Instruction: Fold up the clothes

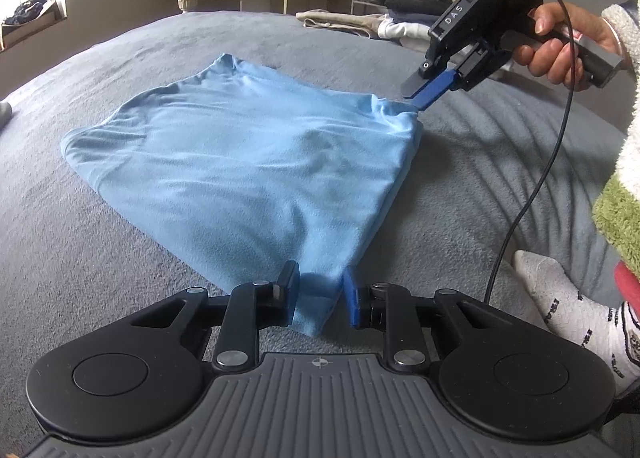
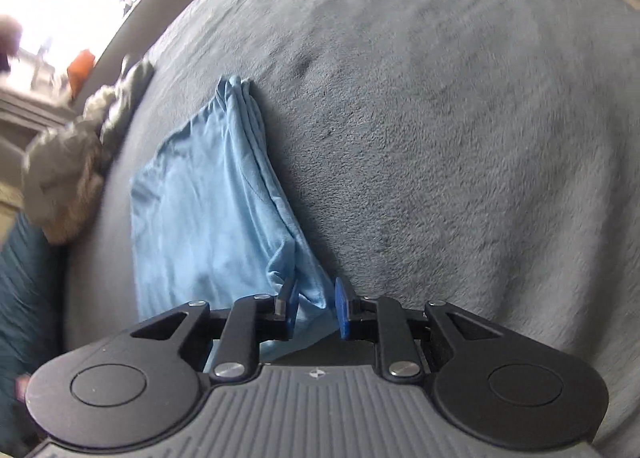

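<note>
i have the light blue soft knit garment (image 1: 240,154) spread on the grey fleece blanket (image 1: 500,162) that covers the bed, already doubled over at least once, judging by the stacked edges along its right side in the right wrist view. my left gripper (image 1: 318,294) sits at the garment's near corner with cloth bunched between its blue pads; the jaws stand narrowly apart with the fabric filling the gap, so i read that as a pinch on the corner. my right gripper (image 2: 314,304) is at the next corner along the same edge, and in the left wrist view i can see its blue finger (image 1: 434,92) meeting the cloth there, the fabric drawn up into a small peak; its jaws too are close together with folds of cloth between them. the relation that matters: both held corners lie on one edge, which runs from my left gripper away toward my right one, and the rest of the garment lies flat to the left of that line, its far side near the bed's middle. so any fold would carry this edge leftward across the body. whether i am lifting it to fold or just laying it down after one, i cannot tell. a pile of other clothes (image 1: 360,24) sits well beyond.
</note>
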Demonstrator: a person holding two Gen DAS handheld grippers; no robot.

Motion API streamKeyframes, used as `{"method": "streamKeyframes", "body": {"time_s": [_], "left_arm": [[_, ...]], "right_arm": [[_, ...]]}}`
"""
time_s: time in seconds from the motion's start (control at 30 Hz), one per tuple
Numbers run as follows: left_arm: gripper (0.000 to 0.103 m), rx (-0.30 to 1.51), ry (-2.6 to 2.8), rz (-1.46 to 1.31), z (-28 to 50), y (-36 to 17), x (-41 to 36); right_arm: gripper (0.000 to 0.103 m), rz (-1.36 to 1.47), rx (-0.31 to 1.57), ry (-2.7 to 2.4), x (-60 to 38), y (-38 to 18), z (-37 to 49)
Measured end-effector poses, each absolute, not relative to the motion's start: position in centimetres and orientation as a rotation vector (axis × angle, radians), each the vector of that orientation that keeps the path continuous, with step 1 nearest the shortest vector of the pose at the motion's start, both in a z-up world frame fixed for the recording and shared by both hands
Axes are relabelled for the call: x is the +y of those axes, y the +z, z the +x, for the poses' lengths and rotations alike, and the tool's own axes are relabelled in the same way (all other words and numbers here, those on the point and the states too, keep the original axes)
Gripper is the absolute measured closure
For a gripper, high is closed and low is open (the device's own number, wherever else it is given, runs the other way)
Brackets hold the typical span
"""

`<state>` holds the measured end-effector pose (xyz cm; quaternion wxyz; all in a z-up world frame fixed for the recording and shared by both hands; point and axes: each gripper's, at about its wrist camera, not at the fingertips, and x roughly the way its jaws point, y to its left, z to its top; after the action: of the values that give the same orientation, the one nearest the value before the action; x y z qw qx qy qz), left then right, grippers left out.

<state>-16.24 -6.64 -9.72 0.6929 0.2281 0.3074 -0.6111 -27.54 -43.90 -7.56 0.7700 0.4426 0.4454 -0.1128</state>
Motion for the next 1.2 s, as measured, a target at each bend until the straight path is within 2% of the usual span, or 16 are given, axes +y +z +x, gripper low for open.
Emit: {"method": "streamKeyframes", "body": {"time_s": [0.1, 0.37, 0.7, 1.2], "left_arm": [[0.080, 0.697, -1.360, 0.500, -16.1, -9.7, -6.6], [0.080, 0.704, -1.353, 0.496, -16.2, -9.7, -6.6], [0.079, 0.707, -1.344, 0.491, -16.3, -9.7, -6.3], [0.079, 0.709, -1.334, 0.490, -16.2, -9.8, -6.2]], "right_arm": [[0.067, 1.038, 0.969, -0.241, -44.2, -8.1, -27.7], [0.067, 1.113, 0.981, -0.215, -44.1, -9.2, -27.3], [0.071, 1.064, 0.979, -0.194, -43.6, -8.8, -26.6], [0.070, 1.095, 0.972, -0.178, -43.6, -8.5, -26.7]]}}
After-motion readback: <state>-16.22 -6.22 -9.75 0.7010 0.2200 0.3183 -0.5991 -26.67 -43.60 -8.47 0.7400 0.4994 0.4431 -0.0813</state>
